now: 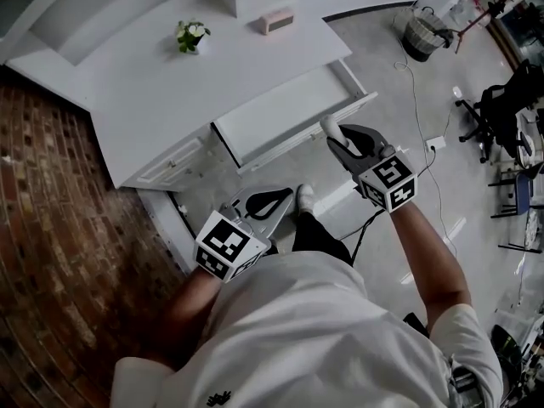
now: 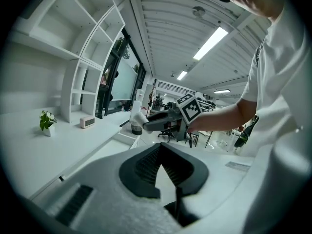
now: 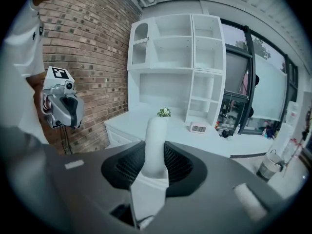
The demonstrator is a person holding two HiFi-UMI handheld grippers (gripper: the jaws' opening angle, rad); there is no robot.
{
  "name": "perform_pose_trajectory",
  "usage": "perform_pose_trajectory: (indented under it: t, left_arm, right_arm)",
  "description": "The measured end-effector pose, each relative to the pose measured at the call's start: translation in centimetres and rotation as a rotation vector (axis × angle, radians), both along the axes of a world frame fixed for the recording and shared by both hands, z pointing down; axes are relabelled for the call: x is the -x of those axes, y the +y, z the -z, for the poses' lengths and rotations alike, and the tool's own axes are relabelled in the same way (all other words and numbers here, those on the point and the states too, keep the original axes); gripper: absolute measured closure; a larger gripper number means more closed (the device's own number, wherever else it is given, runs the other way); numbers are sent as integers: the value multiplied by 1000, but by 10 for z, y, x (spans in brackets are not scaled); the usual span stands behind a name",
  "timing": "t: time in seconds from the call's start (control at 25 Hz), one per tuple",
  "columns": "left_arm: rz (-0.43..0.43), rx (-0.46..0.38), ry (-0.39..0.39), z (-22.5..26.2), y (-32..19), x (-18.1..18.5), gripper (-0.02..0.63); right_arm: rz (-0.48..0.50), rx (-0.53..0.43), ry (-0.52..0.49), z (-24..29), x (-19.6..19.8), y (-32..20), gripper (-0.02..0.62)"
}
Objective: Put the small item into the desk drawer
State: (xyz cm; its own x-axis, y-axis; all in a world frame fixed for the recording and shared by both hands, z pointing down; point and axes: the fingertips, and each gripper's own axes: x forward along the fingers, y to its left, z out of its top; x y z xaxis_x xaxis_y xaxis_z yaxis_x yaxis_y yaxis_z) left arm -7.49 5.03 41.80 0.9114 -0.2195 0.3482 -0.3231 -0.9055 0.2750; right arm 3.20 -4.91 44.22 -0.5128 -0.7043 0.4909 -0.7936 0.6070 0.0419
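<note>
The white desk has its drawer pulled open, with a bare white inside. My right gripper hangs just off the drawer's front right corner, shut on a small white tube that sticks out past the jaws. In the right gripper view the tube stands upright between the jaws. The left gripper view shows the same tube with a dark end. My left gripper is lower, in front of the desk, its jaws shut with nothing between them.
A small potted plant and a pink clock stand on the desk top. A brick surface lies to the left. A basket, office chairs and a floor cable are to the right. The person's foot is below the drawer.
</note>
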Motion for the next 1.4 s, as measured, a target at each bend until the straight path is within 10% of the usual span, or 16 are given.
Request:
perform_pose_trajectory:
  t: [1.4]
  left_arm:
    - [241,54,-83,-13,-205,-120,600]
  right_arm:
    - [200,191,182,-166,-158,-227,462]
